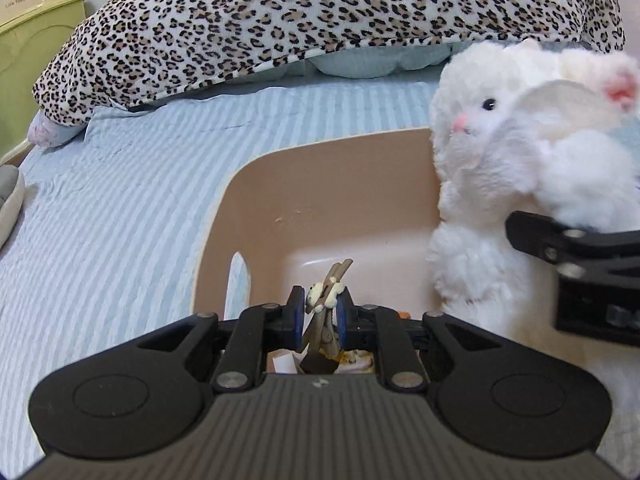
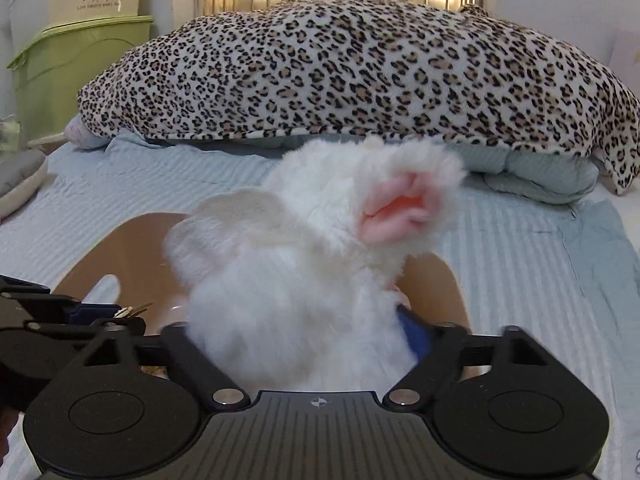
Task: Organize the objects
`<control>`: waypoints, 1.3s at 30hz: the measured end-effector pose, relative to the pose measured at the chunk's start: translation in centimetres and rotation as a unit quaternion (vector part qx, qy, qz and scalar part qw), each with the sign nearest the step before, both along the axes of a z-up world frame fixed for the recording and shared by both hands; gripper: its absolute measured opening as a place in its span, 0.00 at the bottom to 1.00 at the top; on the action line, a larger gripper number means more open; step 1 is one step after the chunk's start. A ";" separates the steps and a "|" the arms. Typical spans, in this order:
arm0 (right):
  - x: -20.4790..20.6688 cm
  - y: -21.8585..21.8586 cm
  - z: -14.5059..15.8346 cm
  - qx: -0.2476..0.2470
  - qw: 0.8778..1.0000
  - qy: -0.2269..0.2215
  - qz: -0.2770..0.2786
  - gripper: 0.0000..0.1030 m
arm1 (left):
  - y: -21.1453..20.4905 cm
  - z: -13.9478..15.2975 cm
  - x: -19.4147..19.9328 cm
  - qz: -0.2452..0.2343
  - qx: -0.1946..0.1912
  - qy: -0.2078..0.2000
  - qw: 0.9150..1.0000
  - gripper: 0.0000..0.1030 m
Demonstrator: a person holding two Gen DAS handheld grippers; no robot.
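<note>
While your left claw (image 1: 319, 312) pinches a small brown-and-cream figurine (image 1: 325, 300) between its blue pads (image 1: 297, 314) at the lower middle of the left view, your right claw (image 2: 308, 344) is closed around a white plush cat (image 2: 304, 280). That toy is fluffy and bright white, with a pink nose, a small black eye and pink inside its ears; in the left view it fills the right side of the frame (image 1: 516, 184), facing left, its body hanging down just over the right edge of the tan plastic bin (image 1: 332, 200). In the right view its fur is blurred and hides most of your right claw's fingers. The figurine is thin, stick-like, tilted, and sits above the bin's interior. The bin rests on a pale blue striped bedsheet (image 1: 120, 200). A leopard-print blanket (image 1: 320, 20) spans the top of both views, with a green cabinet (image 2: 80, 64) at upper left.
</note>
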State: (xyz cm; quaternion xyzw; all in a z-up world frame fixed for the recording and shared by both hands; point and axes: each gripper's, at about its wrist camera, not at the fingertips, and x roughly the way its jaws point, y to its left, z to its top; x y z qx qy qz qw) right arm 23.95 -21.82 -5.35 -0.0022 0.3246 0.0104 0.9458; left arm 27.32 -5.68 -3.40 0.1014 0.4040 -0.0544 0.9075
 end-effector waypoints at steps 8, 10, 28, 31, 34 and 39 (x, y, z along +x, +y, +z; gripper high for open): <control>-4.1 -0.9 5.5 -0.017 1.000 -0.019 -0.003 1.00 | 0.2 2.5 -1.7 0.000 -0.004 -0.018 1.000 0.72; -4.4 -1.1 6.5 -0.011 1.000 -0.018 -0.012 1.00 | 0.2 3.1 -2.5 -0.003 -0.008 -0.021 1.000 0.75; -16.2 -0.8 11.3 0.011 0.999 -0.015 -0.033 1.00 | 2.6 9.9 -13.5 -0.001 -0.041 -0.041 0.998 0.77; -18.4 -0.6 11.3 0.017 0.999 -0.013 -0.036 1.00 | 2.9 10.8 -15.8 -0.005 -0.027 -0.052 0.998 0.77; -20.5 -0.4 11.4 0.021 0.999 -0.011 -0.039 1.00 | 3.4 11.6 -18.2 -0.004 -0.033 -0.057 0.998 0.77; -23.5 0.1 11.9 0.020 0.999 -0.009 -0.035 1.00 | 4.1 12.5 -22.0 -0.011 -0.038 -0.063 0.997 0.77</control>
